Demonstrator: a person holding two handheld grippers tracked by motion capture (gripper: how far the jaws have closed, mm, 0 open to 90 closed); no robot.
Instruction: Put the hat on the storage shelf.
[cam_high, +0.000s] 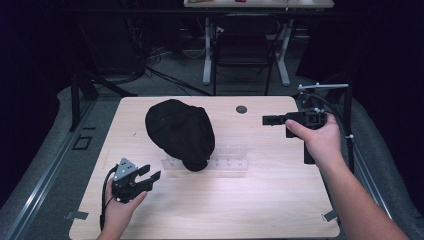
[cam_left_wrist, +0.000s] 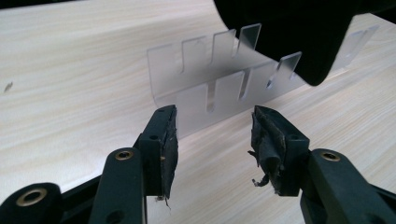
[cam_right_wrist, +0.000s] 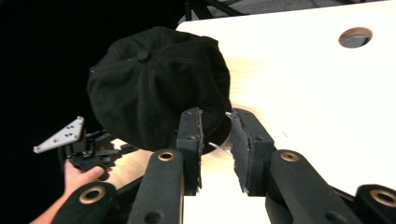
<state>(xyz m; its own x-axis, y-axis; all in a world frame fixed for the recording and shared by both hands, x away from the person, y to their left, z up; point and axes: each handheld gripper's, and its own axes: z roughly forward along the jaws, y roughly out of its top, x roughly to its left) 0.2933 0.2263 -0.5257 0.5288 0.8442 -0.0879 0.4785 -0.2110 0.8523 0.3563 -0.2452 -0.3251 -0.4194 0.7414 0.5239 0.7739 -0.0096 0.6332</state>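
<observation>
the black cap (cam_high: 180, 132) sits near the middle of the wooden table (cam_high: 260, 200), a little toward the far side, with its front edge resting on a clear plastic rack (cam_high: 225, 162). the rack is a long, low, see-through piece with upright slots cut along both walls, and it lies across the table just on the person's side of the cap. in the left gripper view the cap (cam_left_wrist: 289, 32) hangs over the far right end of the rack (cam_left_wrist: 205, 79), covering some of the slots. in the right gripper view the cap (cam_right_wrist: 154, 84) shows its top button and panels.

the left gripper (cam_high: 150, 176) is near the table's front left corner, held in the person's left hand (cam_high: 122, 205), and points toward the near end of the rack. its jaws stand apart with nothing between them; in its own view the left gripper (cam_left_wrist: 212, 135) has both worn pads bare, close to the rack but not touching it.

the right gripper (cam_high: 267, 120) is held above the far right part of the table by the right hand (cam_high: 320, 140), pointing level toward the cap and well apart from it. its jaws are also released, with a gap between the pads and nothing gripped, as the right gripper view shows (cam_right_wrist: 215, 140).

a small round hole (cam_high: 241, 109) is set in the table's far edge between cap and right gripper.
</observation>
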